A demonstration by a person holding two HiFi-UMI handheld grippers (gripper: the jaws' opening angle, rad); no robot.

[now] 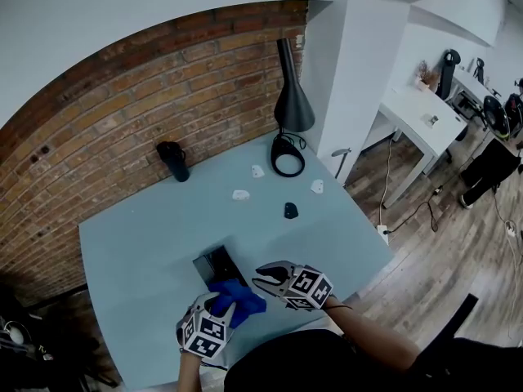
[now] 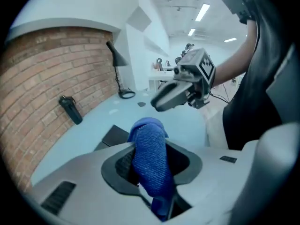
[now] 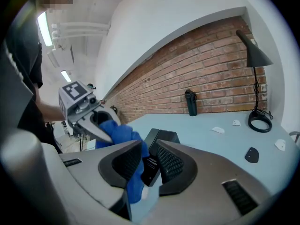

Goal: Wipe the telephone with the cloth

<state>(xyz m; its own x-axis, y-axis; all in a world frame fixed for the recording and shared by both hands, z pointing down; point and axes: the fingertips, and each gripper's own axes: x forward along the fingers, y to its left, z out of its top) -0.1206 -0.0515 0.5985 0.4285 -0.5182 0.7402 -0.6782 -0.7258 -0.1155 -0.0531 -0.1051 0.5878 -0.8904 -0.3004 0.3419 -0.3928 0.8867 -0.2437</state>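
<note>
Your left gripper is clamped on the blue cloth. Its own view shows the fabric bunched up between the 2 pads, filling the gap and bulging out past the jaw tips. The cloth lies low over the pale blue table, right at the near end of the telephone and covering that end in the head view.

The telephone is a black slab lying on the table near your edge, with its far end pointing toward the brick wall. Most of its top is bare and only the near end meets the cloth.

Your right gripper hovers just to the right of the cloth, with its tips aimed at the fabric and the telephone. Its jaws are set narrow, a slim gap and not closed. Through that gap you see a fold of blue on the left side and the telephone's near end on the right, with bare table below. The fabric fills only part of the gap, and the left gripper view shows these jaws carrying nothing.

Farther back, a black lamp stands by the wall corner and a dark bottle stands upright against the bricks. 3 small white pieces and 1 small black piece lie scattered mid-table, well apart from the telephone.
</note>
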